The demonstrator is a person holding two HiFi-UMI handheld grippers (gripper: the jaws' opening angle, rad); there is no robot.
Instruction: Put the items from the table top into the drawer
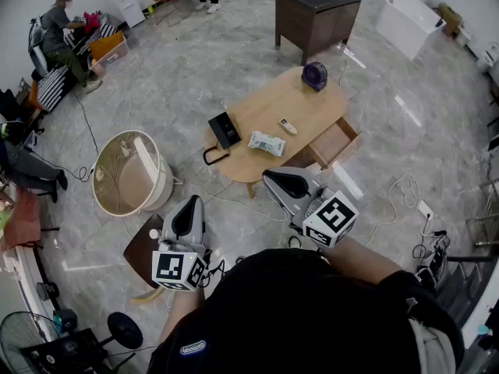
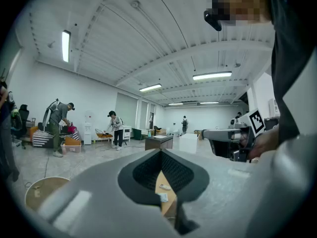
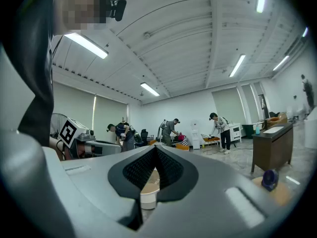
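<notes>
Four items are seen lying on the oval wooden table (image 1: 265, 100): a black pouch (image 1: 224, 129) with a loop handle at the near left edge, a white packet (image 1: 267, 142) near the middle, a small pale remote-like piece (image 1: 288, 126) just beyond the packet, and a purple round object (image 1: 315, 75) at the far end. All four are well apart from one another. The drawer (image 1: 334, 142) is seen pulled out from the table's right side, near the right gripper.

Both grippers are held low in front of the person, short of the table and touching none of the items. The left gripper (image 1: 189, 201) is pointed toward the table's near edge; its jaws are pressed together with nothing between them. The right gripper (image 1: 269, 176) is held just before the table, beside the drawer, its jaws likewise pressed together on nothing.

A round white tub (image 1: 132, 174) is noted on the floor left of the table, and a dark cabinet (image 1: 316, 14) beyond it.
</notes>
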